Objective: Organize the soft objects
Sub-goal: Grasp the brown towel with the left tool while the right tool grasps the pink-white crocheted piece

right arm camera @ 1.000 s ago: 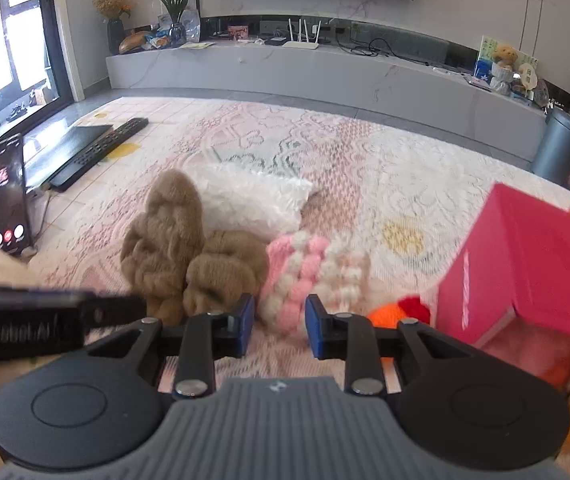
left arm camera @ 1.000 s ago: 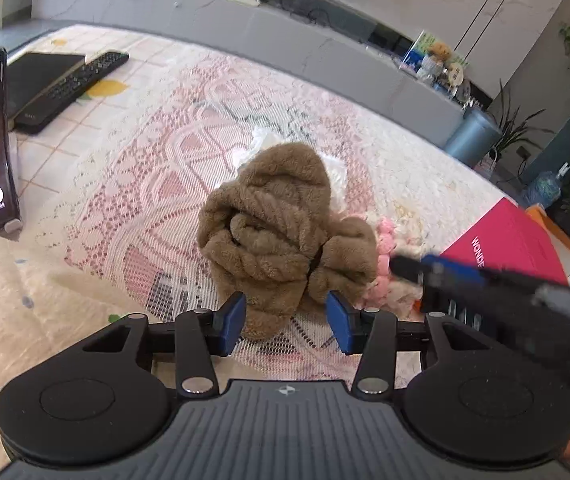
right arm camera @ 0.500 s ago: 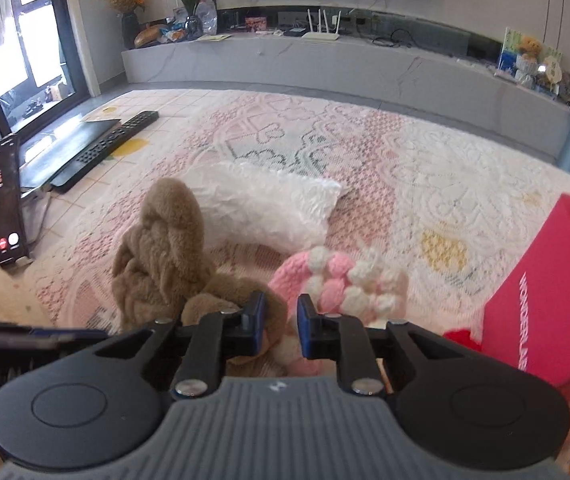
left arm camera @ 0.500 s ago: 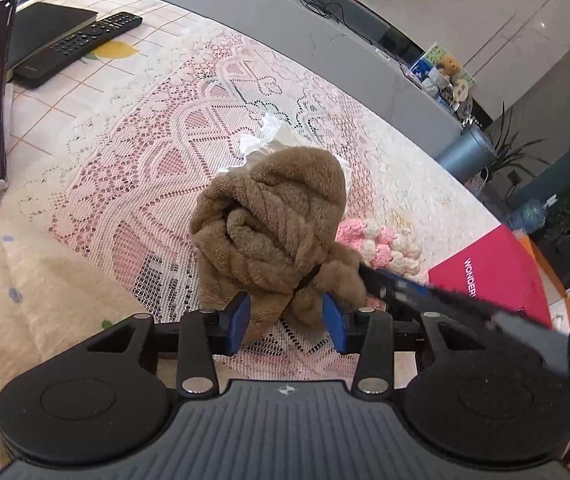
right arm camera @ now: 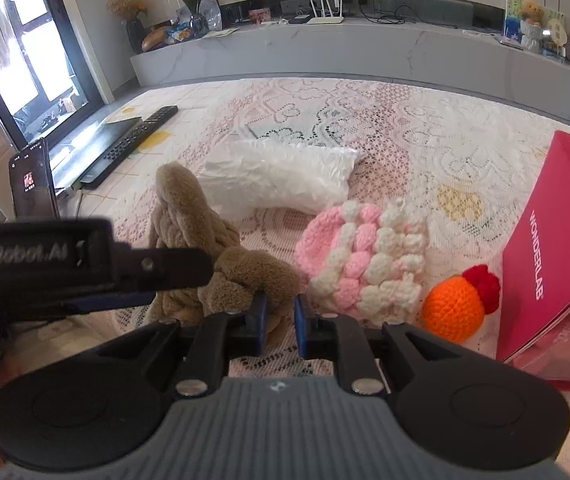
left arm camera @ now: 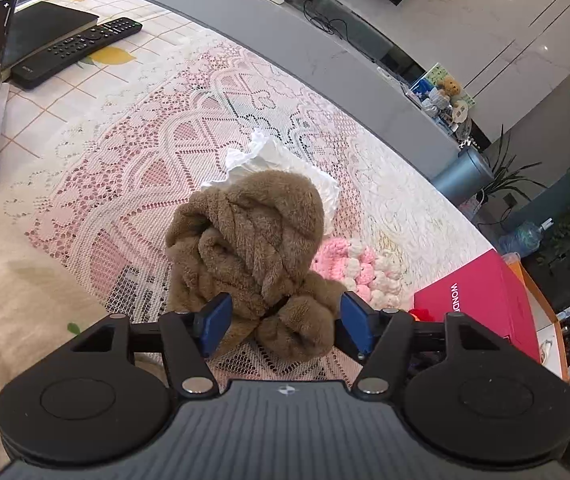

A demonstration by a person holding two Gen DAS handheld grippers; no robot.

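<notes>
Handover of the brown plush [left arm camera: 245,248] is where we judge ourselves: it lies mid-table on the lace cloth [left arm camera: 133,160], beside the pink knit [right arm camera: 361,256]. Our right gripper [right arm camera: 279,318] pinches its near fold; our left gripper [left arm camera: 281,320] is opening around it, pads clear. Next we should lift it rightward toward the red box [right arm camera: 557,240].

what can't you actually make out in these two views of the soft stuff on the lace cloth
- Right wrist view: the left gripper crosses in front of the brown plush item, blurred, hiding its left side.
- Left wrist view: the brown plush item covers most of the white plastic bag and the pink and white knit piece.
- Right wrist view: what the right gripper pinches is hidden by its own fingers.
- Right wrist view: the pink box is cut off by the edge.
</notes>
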